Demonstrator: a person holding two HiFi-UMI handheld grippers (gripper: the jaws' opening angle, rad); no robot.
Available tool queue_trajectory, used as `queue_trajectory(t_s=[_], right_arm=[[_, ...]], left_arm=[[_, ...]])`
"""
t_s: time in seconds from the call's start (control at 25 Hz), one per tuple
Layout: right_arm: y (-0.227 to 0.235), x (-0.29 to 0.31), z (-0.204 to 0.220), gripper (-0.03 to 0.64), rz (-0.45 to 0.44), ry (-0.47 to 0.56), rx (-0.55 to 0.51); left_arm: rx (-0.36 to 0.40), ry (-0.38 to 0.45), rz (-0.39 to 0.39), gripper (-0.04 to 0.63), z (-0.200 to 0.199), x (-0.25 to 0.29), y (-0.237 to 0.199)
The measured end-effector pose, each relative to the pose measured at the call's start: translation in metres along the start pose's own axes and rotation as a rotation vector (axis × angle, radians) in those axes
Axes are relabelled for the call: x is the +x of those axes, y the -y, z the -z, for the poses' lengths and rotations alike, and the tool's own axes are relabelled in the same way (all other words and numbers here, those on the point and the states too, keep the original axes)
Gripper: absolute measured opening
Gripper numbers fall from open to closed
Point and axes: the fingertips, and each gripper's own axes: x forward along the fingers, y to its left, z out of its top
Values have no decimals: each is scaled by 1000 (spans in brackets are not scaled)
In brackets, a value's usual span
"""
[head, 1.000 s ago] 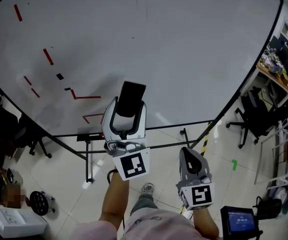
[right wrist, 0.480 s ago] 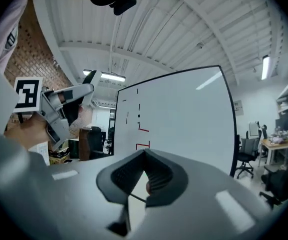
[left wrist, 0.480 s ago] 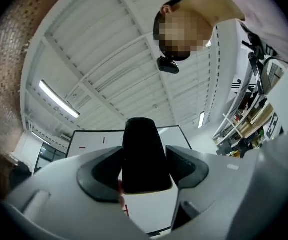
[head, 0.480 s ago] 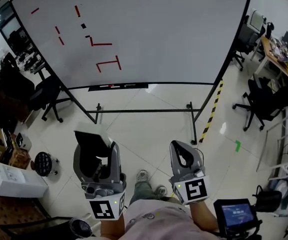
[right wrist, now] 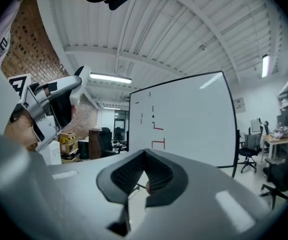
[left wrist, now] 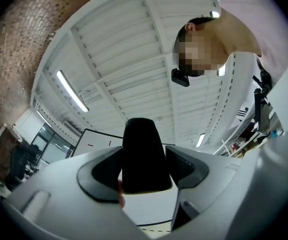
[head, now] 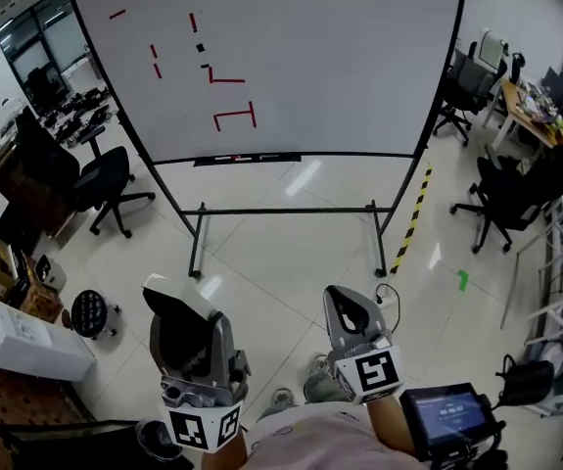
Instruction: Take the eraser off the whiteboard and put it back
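Eraser (head: 177, 325) sits clamped in the left hand-held gripper (head: 191, 349) at lower left of the head view. The jaws stand wide and press on its black sides, so it stands upright between them. Gripping by the sides probably leaves a flat face free to meet the whiteboard (head: 340, 57), which is well apart at upper centre, so the put-back is not yet done. Right hand-held gripper (head: 351, 313), at lower centre, has its jaws together and empty; one gripper likely suffices.
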Motion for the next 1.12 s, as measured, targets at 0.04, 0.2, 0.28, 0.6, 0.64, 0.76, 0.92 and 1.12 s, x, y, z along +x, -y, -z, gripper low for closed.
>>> queue_trajectory(t_s=[0.04,0.2,0.28,0.6,0.64,0.76,0.92,1.12], right_arm=[[-13,-6,-1,5,-7,-4,-3],[-50,-31,-4,4,-17,-16,-12],[-63,-44,-10,5,-12,2,-23],[-60,-99,-38,4,-43,60,-22],[-53,-107,-40,5,-36,61,-26],[-28,-137,-43,4,-13,66,-47],[6,-177,-37,3,41,46,-47],[31,-208,-33,4,64,53,-45]], left_arm=[[-12,2,2,279,-8,-10,-4],[-88,27,28,279,-37,-43,-8],[-126,32,34,278,-47,-55,-6],[-257,46,38,276,-58,-79,44],[-272,48,37,276,-58,-78,53],[-308,61,52,276,-59,-77,89],[-368,40,101,276,-52,-75,139],[-380,37,121,275,-51,-73,180]])
